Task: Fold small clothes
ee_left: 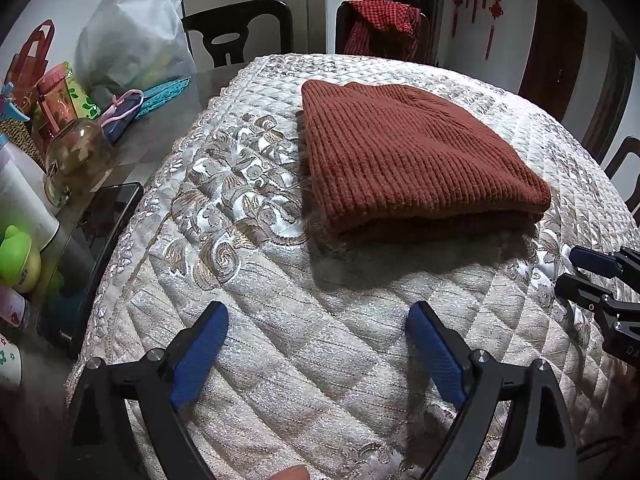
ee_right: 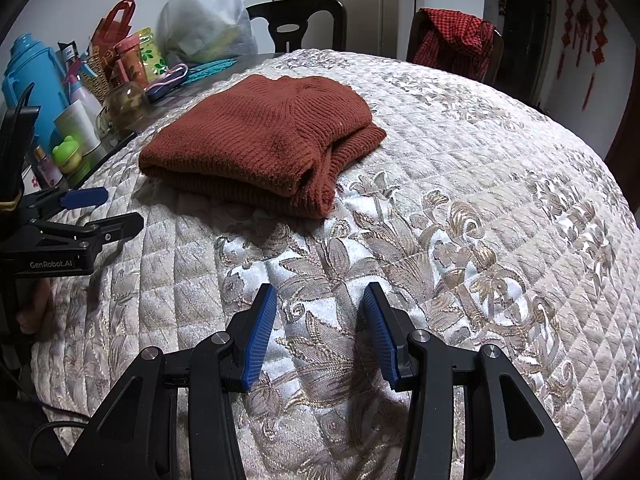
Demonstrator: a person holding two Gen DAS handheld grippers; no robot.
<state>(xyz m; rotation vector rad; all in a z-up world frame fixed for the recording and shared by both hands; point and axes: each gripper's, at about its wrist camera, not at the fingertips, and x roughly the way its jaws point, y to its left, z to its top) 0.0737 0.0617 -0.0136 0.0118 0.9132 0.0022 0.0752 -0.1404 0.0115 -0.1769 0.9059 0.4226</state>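
Rust-red knit sweater (ee_left: pixel 416 156) lying folded into a compact rectangular stack on the quilted table cover (ee_left: pixel 280 360), ahead of both grippers and touched by neither. Left gripper (ee_left: pixel 318 356) released, jaws spread wide and empty, hovering over bare quilt with the sweater ahead and slightly to its right. Right gripper (ee_right: pixel 320 334) likewise released and empty, the sweater ahead and to its left. Layered edges show at the stack's near side, so folding of this garment appears complete; no other unfolded garment lies on the quilt.
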